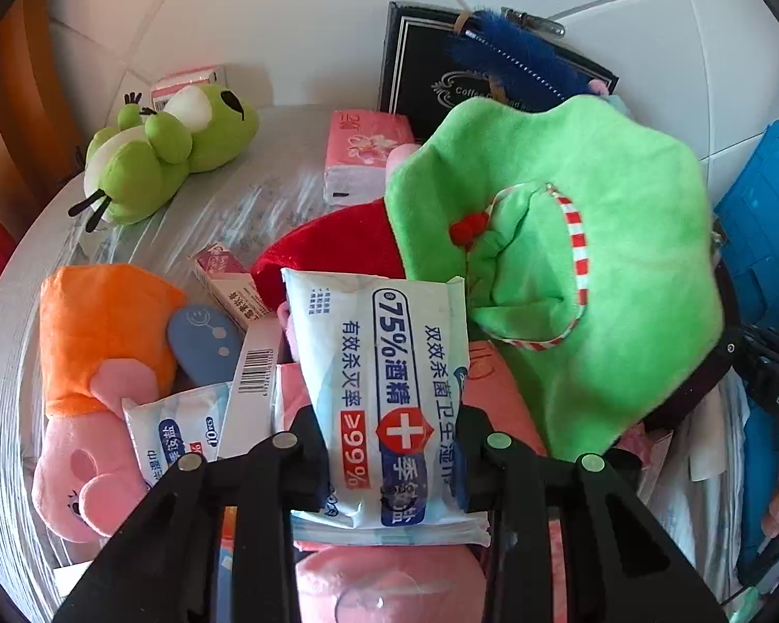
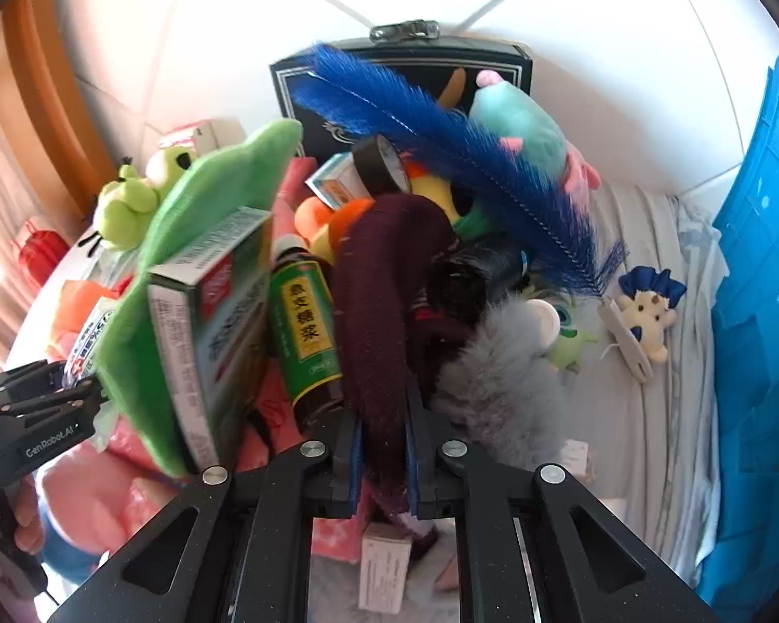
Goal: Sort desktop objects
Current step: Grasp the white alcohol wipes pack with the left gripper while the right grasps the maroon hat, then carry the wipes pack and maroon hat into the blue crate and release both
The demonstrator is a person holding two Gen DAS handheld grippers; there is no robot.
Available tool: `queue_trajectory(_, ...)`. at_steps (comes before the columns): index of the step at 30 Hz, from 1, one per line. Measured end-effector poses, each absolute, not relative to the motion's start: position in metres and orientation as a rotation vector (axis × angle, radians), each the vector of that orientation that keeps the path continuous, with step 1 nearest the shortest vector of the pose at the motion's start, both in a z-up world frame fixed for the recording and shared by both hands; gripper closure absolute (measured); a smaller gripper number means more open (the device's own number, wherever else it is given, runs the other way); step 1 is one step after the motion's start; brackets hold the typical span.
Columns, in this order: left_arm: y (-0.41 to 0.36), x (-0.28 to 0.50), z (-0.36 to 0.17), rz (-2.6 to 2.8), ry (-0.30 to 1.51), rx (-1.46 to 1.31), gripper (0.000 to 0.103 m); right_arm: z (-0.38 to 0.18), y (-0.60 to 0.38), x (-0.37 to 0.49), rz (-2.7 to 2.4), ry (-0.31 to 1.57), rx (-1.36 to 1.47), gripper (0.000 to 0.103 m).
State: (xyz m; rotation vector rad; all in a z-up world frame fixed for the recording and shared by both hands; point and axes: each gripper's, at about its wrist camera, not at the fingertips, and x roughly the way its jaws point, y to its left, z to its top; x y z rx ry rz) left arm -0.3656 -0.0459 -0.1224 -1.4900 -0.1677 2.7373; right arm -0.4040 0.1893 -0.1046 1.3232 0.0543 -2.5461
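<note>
Your left gripper is clamped on a packet of wet wipes, held upright above the clutter at the near edge of the table. Your right gripper is closed narrow on a dark maroon plush piece that hangs out of the pile, with a green syrup bottle and a medicine box leaning just to its left.

The risk sits on the right: if you pull the maroon piece free quickly, the bottle and box will probably topple, and the blue feather lying across the heap may drag along. The packet is soft and gripped near its lower end, so it could fold or slip if you swing it.
</note>
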Motion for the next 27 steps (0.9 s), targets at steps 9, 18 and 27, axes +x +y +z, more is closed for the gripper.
queue_trajectory(9,-0.040,-0.314,-0.039,2.868,-0.146,-1.189,0.071,-0.039,0.190,-0.360,-2.607,0.058,1.109,0.091)
queue_trajectory(18,-0.024,-0.249,0.019,2.869,-0.133,-0.980,0.071,0.042,0.199,-0.290,-2.701,0.093,0.854,0.091)
queue_trajectory(27,0.013,-0.192,0.061,2.830,-0.076,-0.840,0.071,0.110,0.240,-0.213,-2.807,0.094,0.656,0.091)
